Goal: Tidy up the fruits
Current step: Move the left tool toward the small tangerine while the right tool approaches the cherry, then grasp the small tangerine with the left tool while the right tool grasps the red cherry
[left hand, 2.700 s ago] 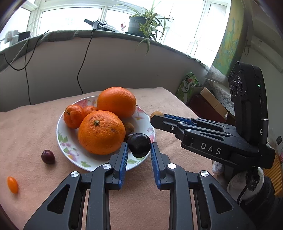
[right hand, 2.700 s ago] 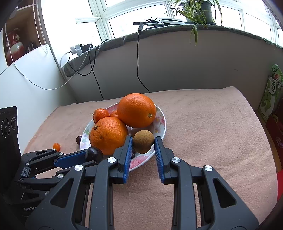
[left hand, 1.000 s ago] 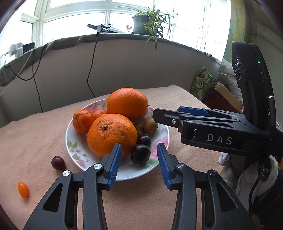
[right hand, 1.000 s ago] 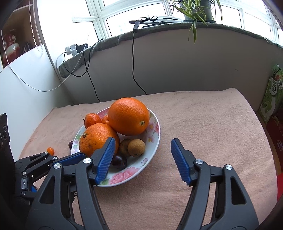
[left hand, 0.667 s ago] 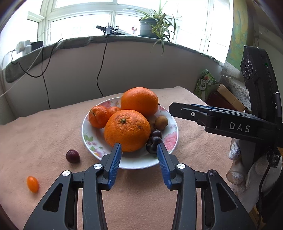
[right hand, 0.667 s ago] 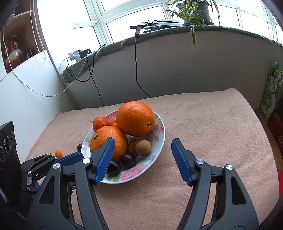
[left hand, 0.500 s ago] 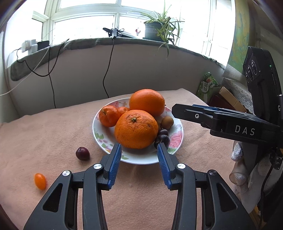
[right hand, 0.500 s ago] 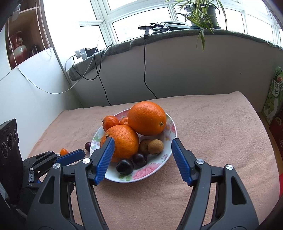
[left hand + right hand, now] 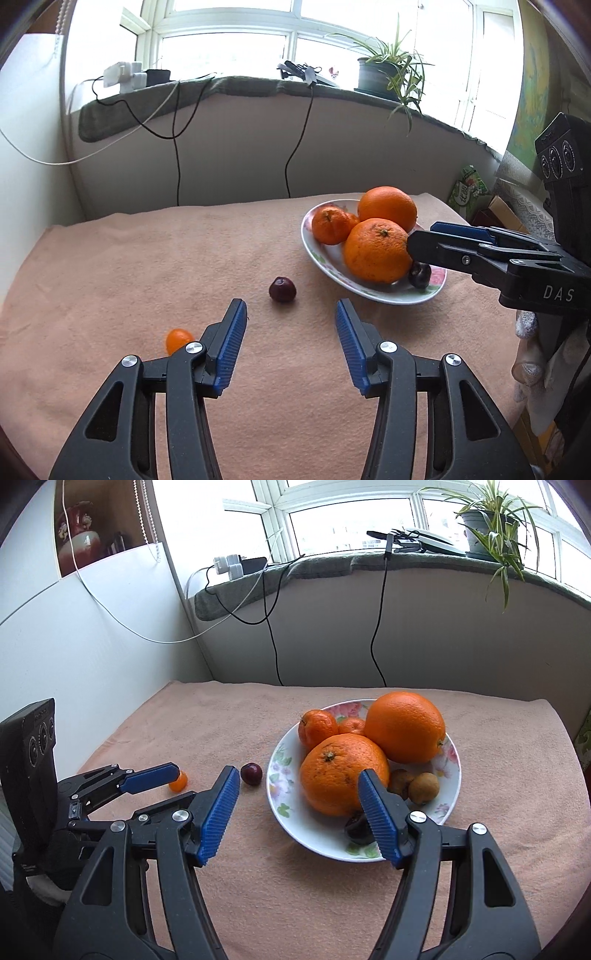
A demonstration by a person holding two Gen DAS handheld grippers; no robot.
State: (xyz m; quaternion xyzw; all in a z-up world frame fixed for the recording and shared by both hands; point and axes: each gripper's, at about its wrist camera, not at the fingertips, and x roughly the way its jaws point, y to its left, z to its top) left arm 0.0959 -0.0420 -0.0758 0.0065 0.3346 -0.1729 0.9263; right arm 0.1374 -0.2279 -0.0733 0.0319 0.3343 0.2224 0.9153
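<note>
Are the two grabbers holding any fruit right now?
No. The left gripper is empty, its jaws opening above the cloth near the loose cherry. The right gripper is open and empty too.

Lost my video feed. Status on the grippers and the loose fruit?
Left gripper opening, nothing between jaws. Right gripper open, empty. Dark cherry and small orange fruit off the plate. Nothing in the way.

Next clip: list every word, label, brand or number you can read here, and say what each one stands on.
"DAS": white letters on the side of the right gripper, seen in the left wrist view.
Green carton by the wall: printed, too small and blurred to read.
Nothing else is legible.
</note>
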